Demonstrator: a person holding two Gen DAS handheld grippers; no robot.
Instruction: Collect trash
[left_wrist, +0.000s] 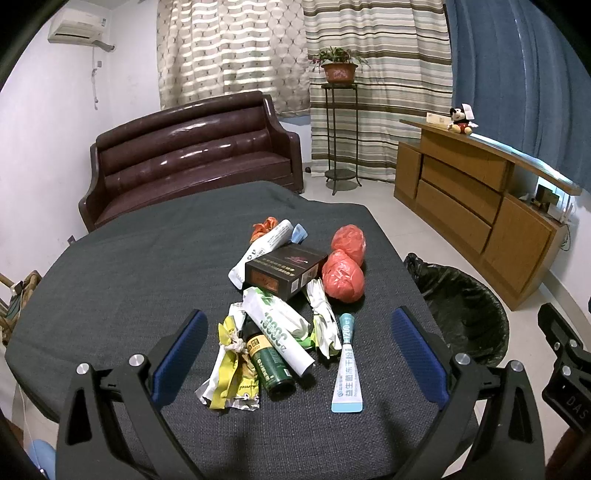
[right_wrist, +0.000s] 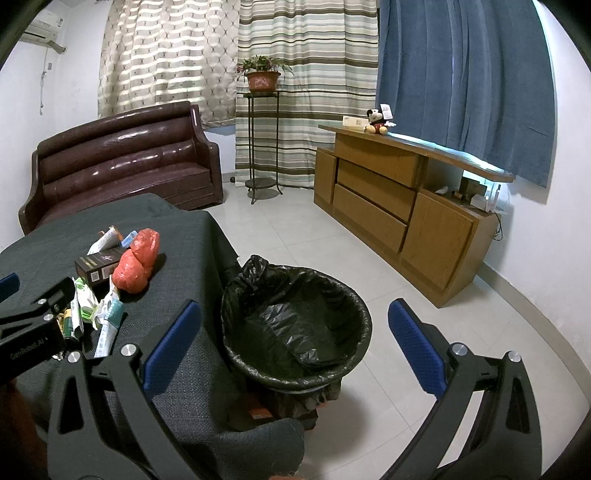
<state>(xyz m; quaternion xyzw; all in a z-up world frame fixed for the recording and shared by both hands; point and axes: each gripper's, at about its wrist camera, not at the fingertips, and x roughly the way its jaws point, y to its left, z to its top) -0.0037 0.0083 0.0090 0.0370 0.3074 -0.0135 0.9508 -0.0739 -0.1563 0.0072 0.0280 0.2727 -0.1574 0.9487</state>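
Note:
A heap of trash lies on the dark grey table (left_wrist: 110, 280): a dark box (left_wrist: 284, 271), two red bag balls (left_wrist: 342, 276), a green bottle (left_wrist: 271, 363), a white tube (left_wrist: 347, 363), a yellow wrapper (left_wrist: 229, 365) and white packets (left_wrist: 280, 330). My left gripper (left_wrist: 298, 345) hovers open over the near part of the heap, holding nothing. A trash bin (right_wrist: 295, 328) lined with a black bag stands on the floor right of the table. My right gripper (right_wrist: 293, 338) hangs open above the bin, nothing between its blue pads (right_wrist: 171, 345).
A brown leather sofa (left_wrist: 192, 155) stands behind the table. A wooden cabinet (right_wrist: 399, 206) with a plush toy on top runs along the right wall. A plant stand (left_wrist: 340, 136) sits by the striped curtains. Pale floor tiles (right_wrist: 406, 332) surround the bin.

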